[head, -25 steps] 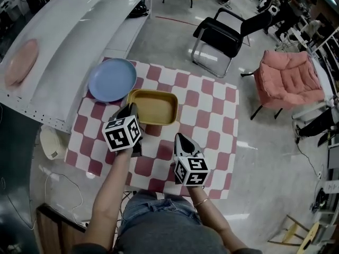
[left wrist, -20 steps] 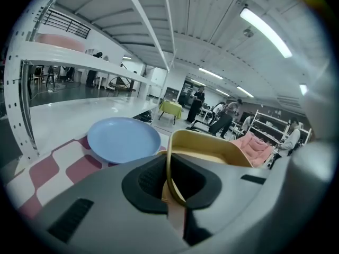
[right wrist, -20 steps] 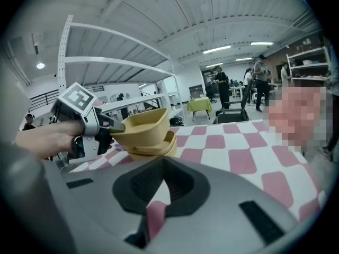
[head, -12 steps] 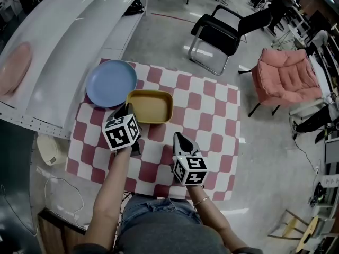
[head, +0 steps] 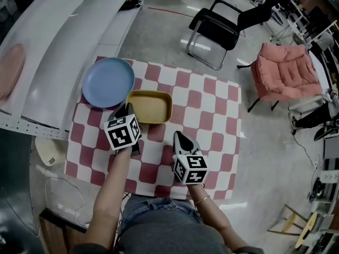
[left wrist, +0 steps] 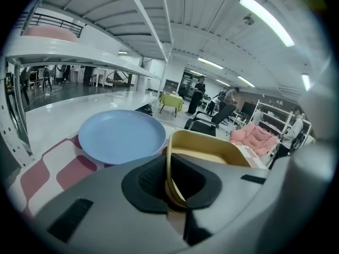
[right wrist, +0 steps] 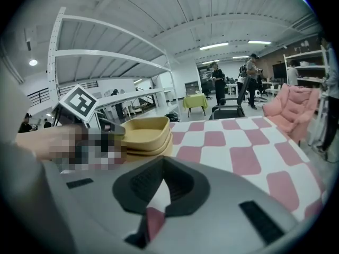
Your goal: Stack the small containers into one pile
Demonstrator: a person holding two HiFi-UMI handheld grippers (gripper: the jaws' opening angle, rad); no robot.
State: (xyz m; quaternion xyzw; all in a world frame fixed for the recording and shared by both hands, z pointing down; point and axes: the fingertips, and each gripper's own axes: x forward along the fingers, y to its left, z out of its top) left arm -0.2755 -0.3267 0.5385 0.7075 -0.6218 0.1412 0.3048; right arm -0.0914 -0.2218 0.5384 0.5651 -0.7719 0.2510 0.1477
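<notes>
A: Left gripper [head: 128, 110], open or closed?

B: Closed on the near rim of the yellow containers [head: 151, 106], pinching the rim wall between the pads.

A: One tub or several?

B: Several, going by the right gripper view. Nested into a single pile. Resting on the checkered cloth [head: 212, 115], left of its middle and toward its far edge.

A: And the right gripper [head: 180, 137]?

B: Spread open, gripping nothing. Pointing across the cloth from its near half, close to its centre line. Showing only red and white squares through the gap.

A: Anything else on the cloth?

B: A blue plate [head: 108, 82], lying flat at its far left corner.

A: Beyond the cloth?

B: A black chair [head: 222, 28] past its far edge, and a pink armchair [head: 286, 70] off its far right corner, both on the floor.
</notes>
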